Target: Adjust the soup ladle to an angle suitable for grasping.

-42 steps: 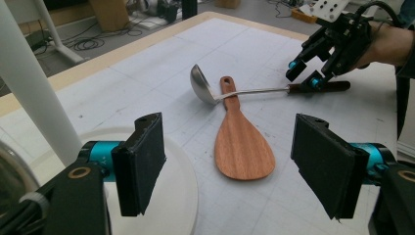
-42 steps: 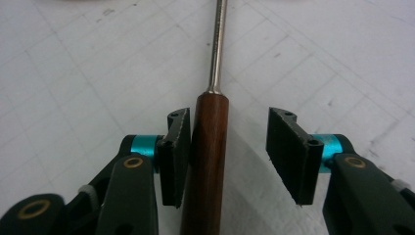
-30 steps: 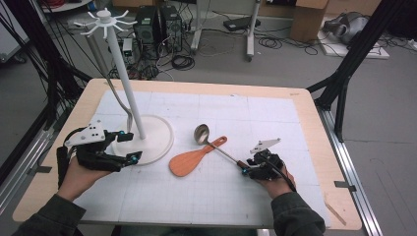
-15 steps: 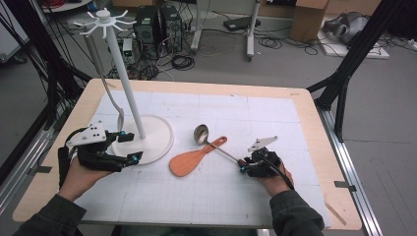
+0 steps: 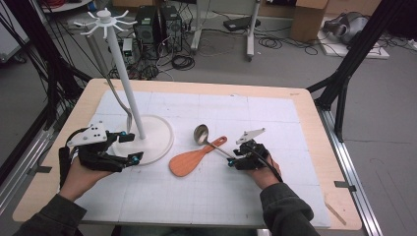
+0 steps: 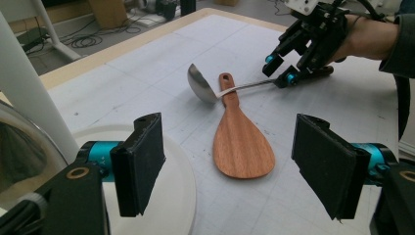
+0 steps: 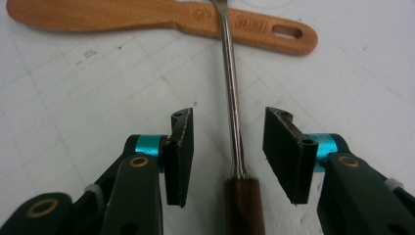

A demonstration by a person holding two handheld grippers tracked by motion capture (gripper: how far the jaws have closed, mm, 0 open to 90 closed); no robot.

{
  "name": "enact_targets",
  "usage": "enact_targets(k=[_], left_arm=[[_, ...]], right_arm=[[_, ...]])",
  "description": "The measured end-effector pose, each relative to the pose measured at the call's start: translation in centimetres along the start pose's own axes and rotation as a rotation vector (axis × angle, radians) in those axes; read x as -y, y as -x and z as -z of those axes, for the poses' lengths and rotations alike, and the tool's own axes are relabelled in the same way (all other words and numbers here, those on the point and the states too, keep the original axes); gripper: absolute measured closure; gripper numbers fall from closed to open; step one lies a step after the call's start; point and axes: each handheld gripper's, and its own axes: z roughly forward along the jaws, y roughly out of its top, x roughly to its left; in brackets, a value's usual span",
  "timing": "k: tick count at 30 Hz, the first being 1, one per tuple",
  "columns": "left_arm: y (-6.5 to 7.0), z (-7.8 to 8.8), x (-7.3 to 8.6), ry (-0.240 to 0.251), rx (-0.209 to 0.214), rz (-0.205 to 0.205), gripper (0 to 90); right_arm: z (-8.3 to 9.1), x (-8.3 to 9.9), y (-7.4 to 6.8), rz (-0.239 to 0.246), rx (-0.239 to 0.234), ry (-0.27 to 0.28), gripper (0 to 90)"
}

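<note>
While the ladle [image 5: 206,138] lay on the tabletop [image 5: 295,98], its handle sat between the right tongs [image 7: 227,147].
These had just been opening, pads clear of the handle; the left tongs [image 6: 227,171] stood wide, empty, beside the stand base [image 5: 160,142], the ladle's handle crossing the wooden spatula [image 5: 189,160].

ladle [image 5: 211,141] handle across spatula [image 5: 193,159] | stand [image 5: 129,98] left of both

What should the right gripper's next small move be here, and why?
Probably close the right gripper on the ladle. Its jaws have just been opening and stand either side of the metal shaft, just above the dark handle, pads not touching. The ladle lies across the wooden spatula.
</note>
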Motion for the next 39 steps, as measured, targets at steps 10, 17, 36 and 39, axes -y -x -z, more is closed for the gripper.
enact_targets(k=[10,17,36,39], left_arm=[[0.0,-0.1,0.0,-0.003,0.003,-0.002,28.3],[0.0,-0.2,0.0,-0.003,0.003,0.000,28.4],[-0.1,-0.2,0.1,-0.008,-0.003,-0.006,28.8],[-0.1,-0.2,0.1,-0.010,-0.003,-0.006,28.9]], right_arm=[[-1.5,-1.6,0.6,0.004,-0.026,0.008,64.1],[-2.5,-2.2,1.0,0.015,-0.035,-0.013,69.2],[-3.4,-2.7,1.1,0.044,-0.072,-0.005,83.8],[-3.3,-2.7,1.2,0.051,-0.094,-0.006,84.1]])
